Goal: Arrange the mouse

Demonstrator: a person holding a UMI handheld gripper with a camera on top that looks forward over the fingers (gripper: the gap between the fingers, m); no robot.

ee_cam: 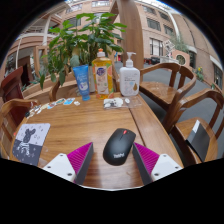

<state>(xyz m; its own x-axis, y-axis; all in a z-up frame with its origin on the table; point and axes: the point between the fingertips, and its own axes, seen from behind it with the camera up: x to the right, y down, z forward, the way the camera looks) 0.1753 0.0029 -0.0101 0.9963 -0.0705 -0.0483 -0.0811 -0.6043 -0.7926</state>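
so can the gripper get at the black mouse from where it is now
Probably yes. The black mouse sits on the wooden table between the open fingers of the gripper, with a gap at each side and nothing lying in between. Closing the fingers should catch it.

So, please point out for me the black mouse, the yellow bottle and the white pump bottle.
black mouse (118, 146), gripper view, on the middle of its top shell, between the open tongs.
yellow bottle (102, 76), gripper view, on the front of its body.
white pump bottle (129, 79), gripper view, on the middle of its body.
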